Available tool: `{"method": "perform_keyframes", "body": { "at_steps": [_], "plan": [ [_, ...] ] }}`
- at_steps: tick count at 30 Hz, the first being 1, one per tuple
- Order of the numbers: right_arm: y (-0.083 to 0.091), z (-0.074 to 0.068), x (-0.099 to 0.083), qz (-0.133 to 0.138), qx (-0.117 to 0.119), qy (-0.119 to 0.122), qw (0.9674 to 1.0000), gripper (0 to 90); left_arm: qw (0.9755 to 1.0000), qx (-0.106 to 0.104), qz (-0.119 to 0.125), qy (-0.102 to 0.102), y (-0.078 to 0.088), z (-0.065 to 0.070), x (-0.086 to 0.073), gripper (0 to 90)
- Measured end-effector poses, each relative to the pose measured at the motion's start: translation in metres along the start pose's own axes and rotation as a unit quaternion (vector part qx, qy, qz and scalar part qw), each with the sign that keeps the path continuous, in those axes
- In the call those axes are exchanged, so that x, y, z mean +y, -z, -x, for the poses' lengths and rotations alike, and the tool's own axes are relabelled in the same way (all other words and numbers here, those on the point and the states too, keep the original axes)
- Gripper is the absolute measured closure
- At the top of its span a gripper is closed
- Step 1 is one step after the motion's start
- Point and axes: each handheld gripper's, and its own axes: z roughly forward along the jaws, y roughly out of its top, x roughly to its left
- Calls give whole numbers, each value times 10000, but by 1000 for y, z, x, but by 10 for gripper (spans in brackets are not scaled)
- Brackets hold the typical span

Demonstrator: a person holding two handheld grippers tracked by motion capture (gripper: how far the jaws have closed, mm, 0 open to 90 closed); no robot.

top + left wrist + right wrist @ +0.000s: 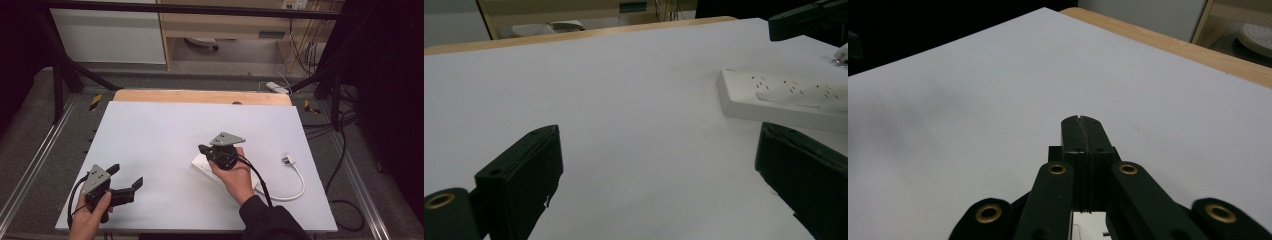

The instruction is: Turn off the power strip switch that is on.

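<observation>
While the left claw [126,176] gapes, the right claw [202,148] is pressed together over one power strip [784,97].

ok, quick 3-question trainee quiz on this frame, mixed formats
1. True or false: the left gripper has its jaws spread apart.
2. Multiple choice: the white power strip lies A) on the wooden edge, B) on the white table surface under the right gripper, C) on the floor.
3. Fill in: the right gripper's jaws are ____.

Key: 1 true; 2 B; 3 shut, pressed together with nothing seen between them.
</observation>
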Motion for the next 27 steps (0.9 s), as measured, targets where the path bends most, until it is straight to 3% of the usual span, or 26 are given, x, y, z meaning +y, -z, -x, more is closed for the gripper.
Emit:
{"method": "perform_keyframes", "body": {
  "at_steps": [10,27],
  "plan": [
    [-2,2,-8,-216,-17,-160,9996,900,10000,2,-26,-53,0,1,0,51],
    [-8,-1,-22,-623,8,-203,9979,900,10000,-48,-54,-66,-1,2,0,52]
  ]
}}
